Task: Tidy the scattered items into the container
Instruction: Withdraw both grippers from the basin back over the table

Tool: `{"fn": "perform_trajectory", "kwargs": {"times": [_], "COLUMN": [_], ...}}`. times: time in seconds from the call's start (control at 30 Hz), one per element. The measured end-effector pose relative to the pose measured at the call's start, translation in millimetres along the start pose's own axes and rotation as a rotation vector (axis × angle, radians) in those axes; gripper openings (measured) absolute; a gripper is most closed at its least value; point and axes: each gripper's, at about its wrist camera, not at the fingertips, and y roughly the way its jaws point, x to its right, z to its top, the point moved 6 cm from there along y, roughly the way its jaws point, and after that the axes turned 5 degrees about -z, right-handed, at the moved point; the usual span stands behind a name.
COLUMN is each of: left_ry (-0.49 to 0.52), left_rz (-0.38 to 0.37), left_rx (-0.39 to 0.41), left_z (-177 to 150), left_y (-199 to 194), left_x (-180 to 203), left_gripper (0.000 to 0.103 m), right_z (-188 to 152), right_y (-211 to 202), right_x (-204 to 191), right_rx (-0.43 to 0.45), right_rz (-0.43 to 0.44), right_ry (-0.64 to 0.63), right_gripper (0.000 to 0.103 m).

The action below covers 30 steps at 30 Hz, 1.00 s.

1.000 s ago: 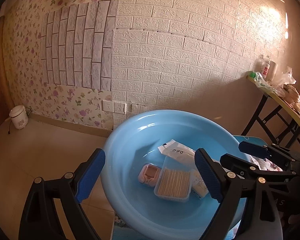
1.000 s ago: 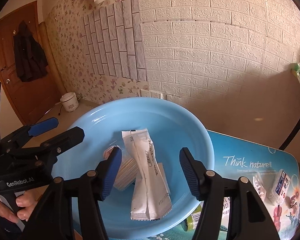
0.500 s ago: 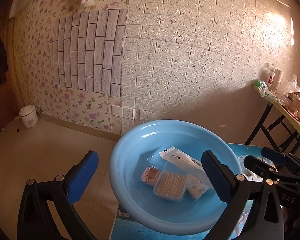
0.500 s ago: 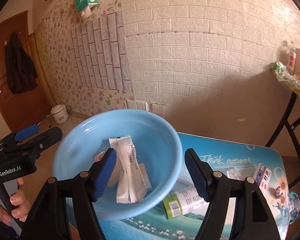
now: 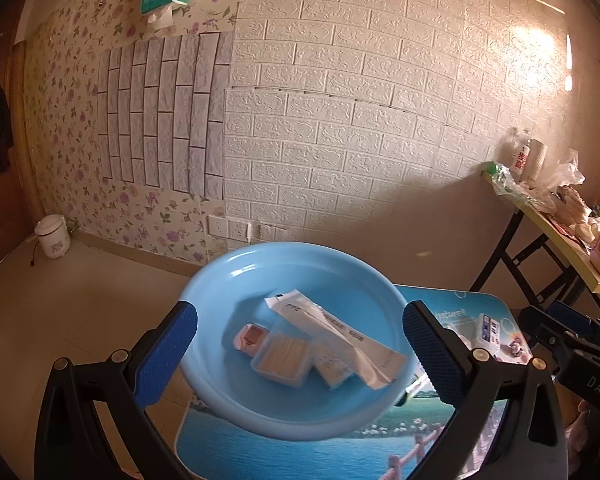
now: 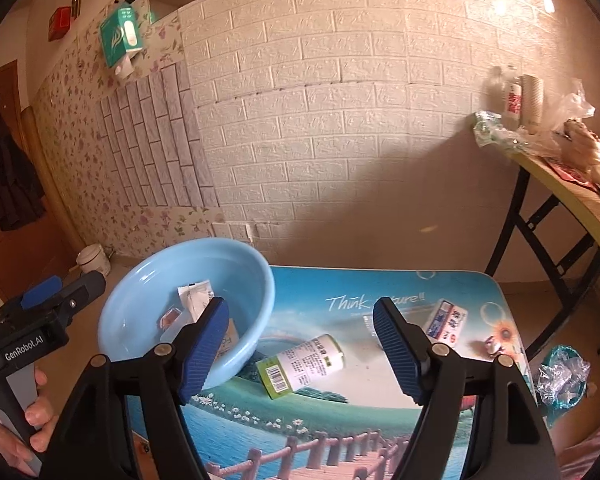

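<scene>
A light blue basin (image 5: 228, 276) stands on the left end of a small picture-printed table (image 6: 340, 420). In it lie a long white sachet (image 5: 332, 328), a clear box of sticks (image 5: 284, 356), a small pink item (image 5: 252, 336) and a small packet (image 5: 332, 368). My left gripper (image 5: 300, 352) hovers open above and in front of the basin (image 6: 260, 268), empty. My right gripper (image 6: 302, 346) hangs over the table right of the basin, its jaws opening, nothing between them. Beyond it on the table lie a white green-labelled bottle (image 6: 300, 364) and a white-blue box (image 6: 446, 320).
A small trinket (image 6: 492, 344) sits near the table's right edge. A folding table (image 6: 560, 184) with bottles and bags stands at the right. A crumpled plastic bag (image 6: 564, 372) and a white rice cooker (image 5: 52, 236) are on the floor. A hand (image 6: 36, 400) holds the left gripper's handle.
Both grippers have drawn back and up from the basin, which now looks smaller. Both pairs of jaws stand wider. The right gripper has swung right, over the bottle.
</scene>
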Motion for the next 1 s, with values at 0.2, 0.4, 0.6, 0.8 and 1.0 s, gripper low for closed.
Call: {"fn": "perform_trajectory", "kwargs": {"times": [0.2,0.4,0.6,0.8,1.0], "left_ry": [0.012,0.025,0.056,0.083,0.074], "left_rz": [0.029,-0.012,-0.051,-0.064,-0.063], "left_rx": [0.021,0.023,0.004,0.022,0.001], "left_z": [-1.6,-5.8,-11.7,-10.6,-14.1], "left_y": [-14.5,-24.2,-26.1,-36.6,-31.6], "left_x": [19.7,40.9,63.6,76.5,79.2], "left_gripper": [0.103,0.103,0.103,0.103,0.103], "right_z": [2.9,4.6,4.9,0.5,0.2], "right_y": [-28.0,-54.2,-77.4,-86.9,-86.5], "right_x": [30.1,47.0,53.5,66.0,59.9], "right_rx": [0.021,0.055,0.152,0.193,0.165], "right_rz": [-0.049,-0.139,-0.281,-0.229,-0.200], "right_ry": [0.084,0.069,-0.025,0.045,0.012], "right_gripper": [0.084,0.087,0.092,0.093,0.093]}}
